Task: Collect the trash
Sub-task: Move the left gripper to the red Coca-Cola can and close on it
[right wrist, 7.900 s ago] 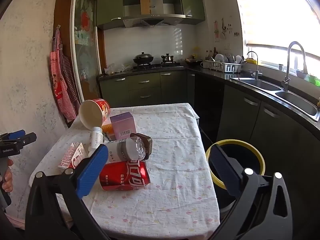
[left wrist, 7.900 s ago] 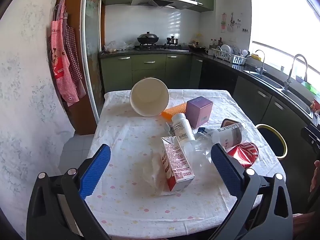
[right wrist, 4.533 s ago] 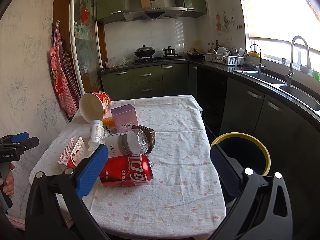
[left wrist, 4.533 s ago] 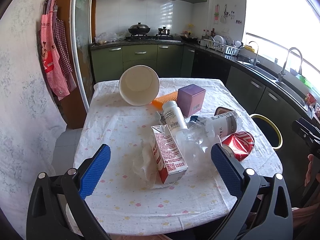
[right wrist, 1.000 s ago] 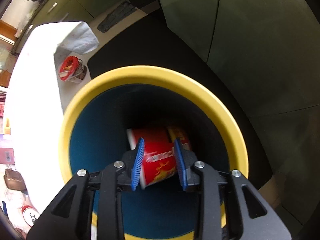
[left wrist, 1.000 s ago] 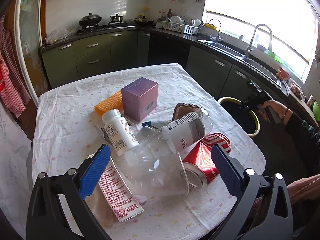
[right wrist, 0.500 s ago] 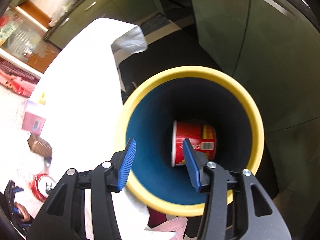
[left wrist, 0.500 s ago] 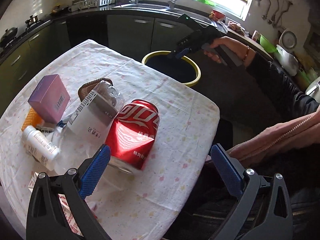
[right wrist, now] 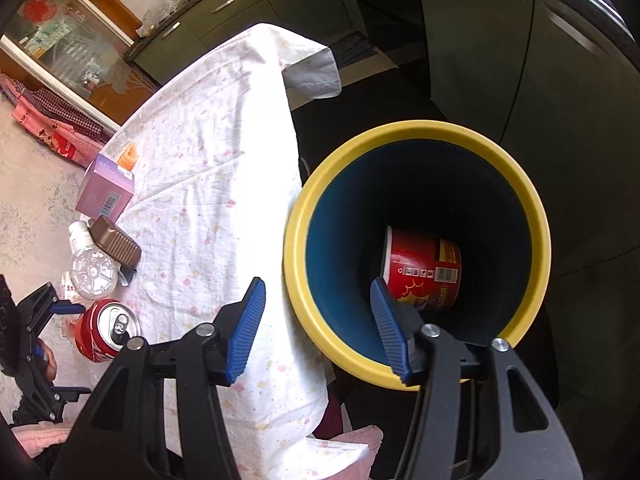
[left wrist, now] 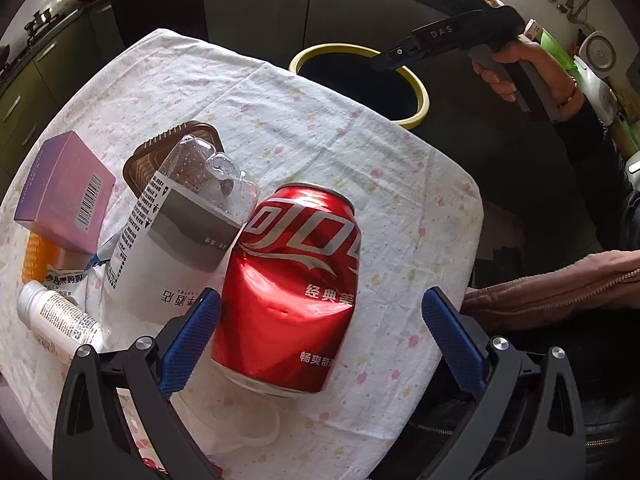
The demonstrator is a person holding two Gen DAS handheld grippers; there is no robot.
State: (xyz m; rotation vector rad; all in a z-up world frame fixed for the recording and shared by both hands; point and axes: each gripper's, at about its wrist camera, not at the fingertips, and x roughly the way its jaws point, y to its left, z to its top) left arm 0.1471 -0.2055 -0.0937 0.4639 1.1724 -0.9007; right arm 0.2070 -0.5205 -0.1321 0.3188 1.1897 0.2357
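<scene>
While the right gripper (right wrist: 316, 324), jaws opening and empty, hangs over the bin (right wrist: 520, 184) holding a red cup (right wrist: 424, 268), the left gripper (left wrist: 320, 336), jaws spread, should straddle the dented can (left wrist: 292, 284) lying on the counter (left wrist: 400, 184) and close gently.

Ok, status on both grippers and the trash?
Right gripper opening, empty, above bin; cup inside. Left gripper open around can. Nothing blocking.

A dented red can (left wrist: 292, 288) lies on the table; a red cup (right wrist: 424, 270) lies sideways in the yellow-rimmed bin (right wrist: 400, 136).
</scene>
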